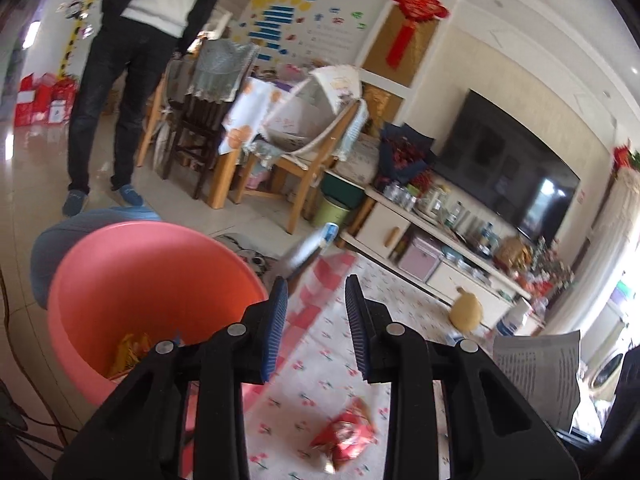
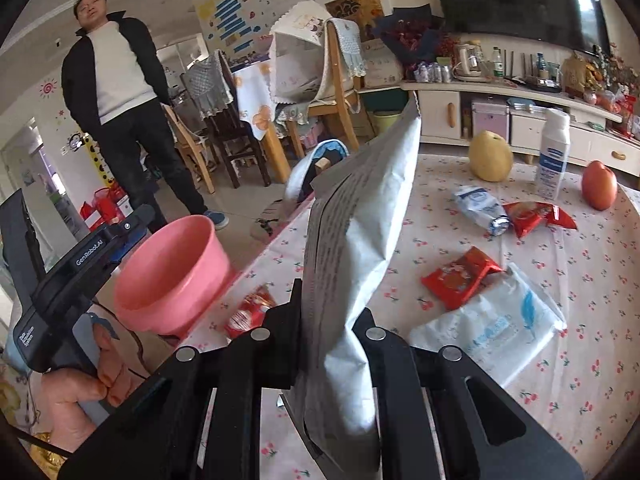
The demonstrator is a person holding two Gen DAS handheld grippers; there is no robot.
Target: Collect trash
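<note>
The right hand-held gripper (image 2: 332, 320) is clamped tight on a folded printed paper bag (image 2: 360, 216), which stands up from its jaws. The left hand-held gripper (image 1: 316, 320) holds nothing, its jaws a narrow gap apart, with the pink basin (image 1: 132, 292) at its ten o'clock on the bench (image 2: 560, 340). The step in hand looks like carrying trash; next, swing the bag toward nine o'clock over the basin and release.

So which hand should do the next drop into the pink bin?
Right. The right gripper is already shut on the white printed bag, with the pink bin close by. The left gripper holds nothing.
</note>
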